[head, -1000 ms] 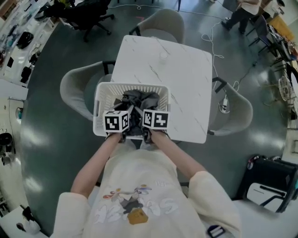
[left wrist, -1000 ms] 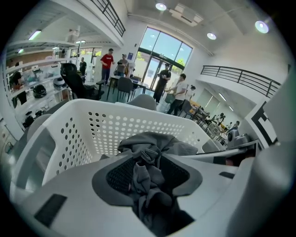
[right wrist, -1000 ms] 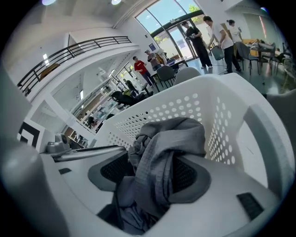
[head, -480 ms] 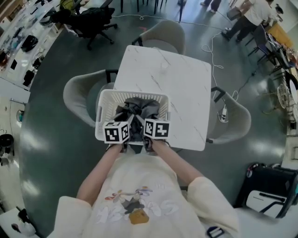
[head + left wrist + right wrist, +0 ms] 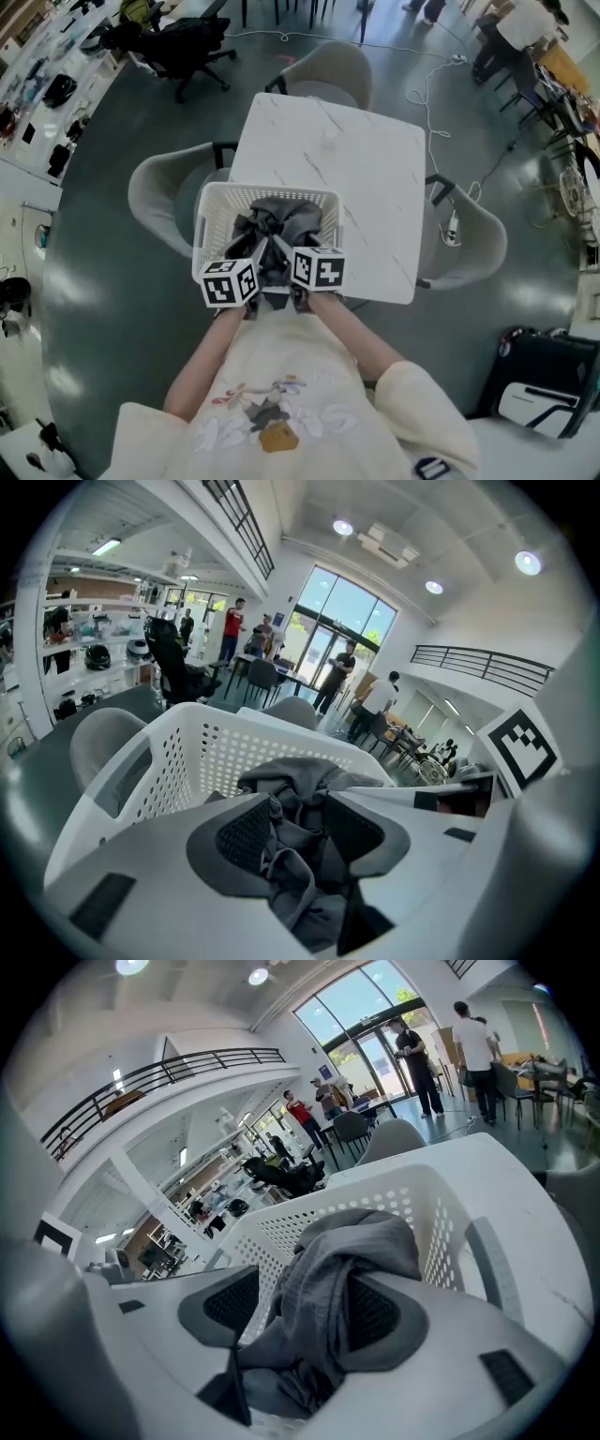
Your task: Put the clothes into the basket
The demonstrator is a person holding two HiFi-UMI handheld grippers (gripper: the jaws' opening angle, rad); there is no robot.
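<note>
Head view: forearms (image 5: 202, 352) forward, left tool (image 5: 251, 259) and right tool (image 5: 292, 255) pinching clothes (image 5: 278, 219) in basket (image 5: 208, 201).

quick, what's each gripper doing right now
left gripper: closed on the grey garment
right gripper: closed on the grey garment too

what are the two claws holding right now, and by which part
Both hold the grey garment: the left claw and the right claw each pinch a bunched fold of it, while the rest lies in the white basket.
</note>
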